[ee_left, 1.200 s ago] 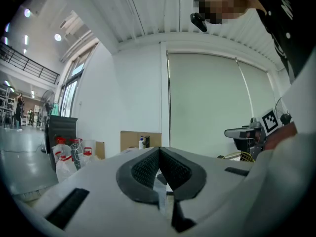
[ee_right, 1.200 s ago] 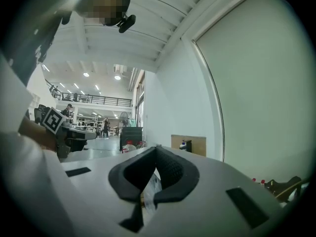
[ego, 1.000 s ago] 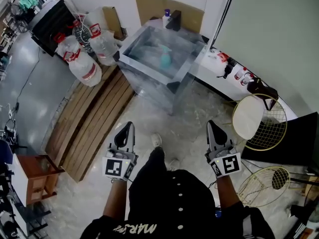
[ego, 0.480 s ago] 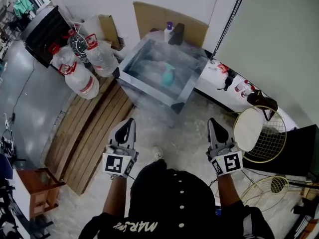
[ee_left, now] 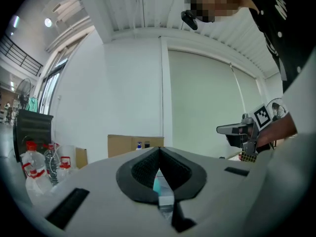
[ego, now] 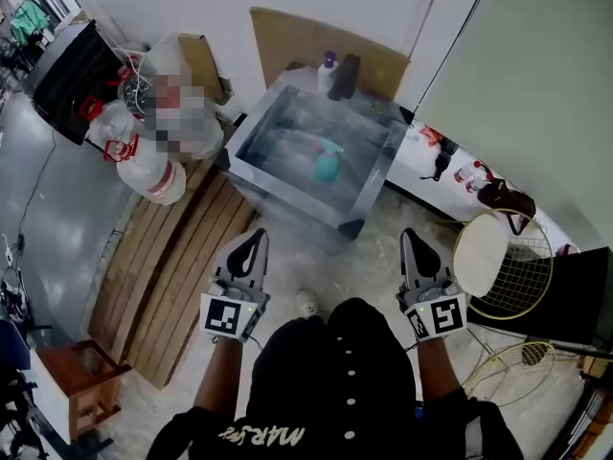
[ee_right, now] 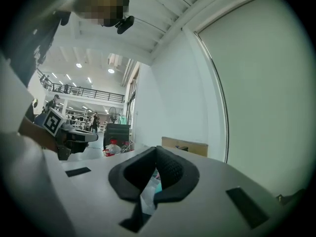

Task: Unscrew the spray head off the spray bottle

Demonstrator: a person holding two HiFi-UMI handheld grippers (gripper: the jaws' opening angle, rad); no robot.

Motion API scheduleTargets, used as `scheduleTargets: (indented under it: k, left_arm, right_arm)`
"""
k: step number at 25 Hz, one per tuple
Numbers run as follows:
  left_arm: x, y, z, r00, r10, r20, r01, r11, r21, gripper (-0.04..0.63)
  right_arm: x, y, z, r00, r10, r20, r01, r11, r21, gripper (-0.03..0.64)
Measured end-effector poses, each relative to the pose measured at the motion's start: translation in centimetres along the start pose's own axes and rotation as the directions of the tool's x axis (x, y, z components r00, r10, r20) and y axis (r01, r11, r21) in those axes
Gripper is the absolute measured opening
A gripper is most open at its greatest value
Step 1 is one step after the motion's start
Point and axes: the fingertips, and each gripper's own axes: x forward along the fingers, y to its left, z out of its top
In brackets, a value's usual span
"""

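Before table [ego: 287, 192], tongs [ego: 253, 241] [ego: 411, 240] level, closed

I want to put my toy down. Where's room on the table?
Left of the teal spray bottle, up to the table's rim, looks bare. The far edge is crowded by a purple-capped bottle and a dark object.

Wooden slats [ego: 163, 257] lie near water jugs [ego: 144, 175] — a wire chair [ego: 484, 252] stands well apart.

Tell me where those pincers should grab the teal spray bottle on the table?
Likely the teal body of the spray bottle, approached level from the near edge of the table. It seems to stand upright with its paler spray head on top, leaving its sides free.
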Motion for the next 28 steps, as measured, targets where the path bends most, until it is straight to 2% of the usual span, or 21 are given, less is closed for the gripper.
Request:
scheduleTargets:
  k: [7, 11, 14, 19, 24, 28]
  left_arm:
    - [4.3, 0.6, -1.7, 0.999, -0.036, -0.028, 0.036, 0.999, -0.018, 0.025]
    - [7.2, -0.5, -0.5, 0.993, -0.112, 0.036, 0.113, 0.993, -0.013, 0.025]
    - [10.2, -0.4, 0.7, 0.991, -0.117, 0.066, 0.116, 0.993, 0.009, 0.025]
    - [15.9, 0.8, 0.5, 0.997, -0.072, 0.035, 0.071, 0.997, 0.013, 0.025]
    - [18.7, 0.6, -0.1, 0.995, -0.098, 0.035, 0.099, 0.995, -0.027, 0.025]
    - [20.4, 1.0, -2.0, 0.995, -0.078, -0.054, 0.080, 0.996, 0.026, 0.025]
  right_arm:
    - [3.1, -1.7, -2.0, 0.999, 0.030, -0.042, -0.030, 1.000, -0.006, 0.012]
    - [5.9, -4.5, -2.0, 0.999, 0.052, -0.012, -0.052, 0.999, -0.002, 0.011]
    - [8.6, -6.9, -1.6, 0.997, 0.082, 0.011, -0.082, 0.997, -0.001, 0.011]
    - [12.7, -11.0, -1.2, 0.986, 0.159, 0.048, -0.159, 0.987, -0.008, 0.011]
    - [15.3, -12.9, -2.4, 0.966, 0.259, 0.024, -0.259, 0.966, -0.029, 0.012]
    - [17.6, -13.6, -3.3, 0.954, 0.301, -0.009, -0.301, 0.953, -0.021, 0.011]
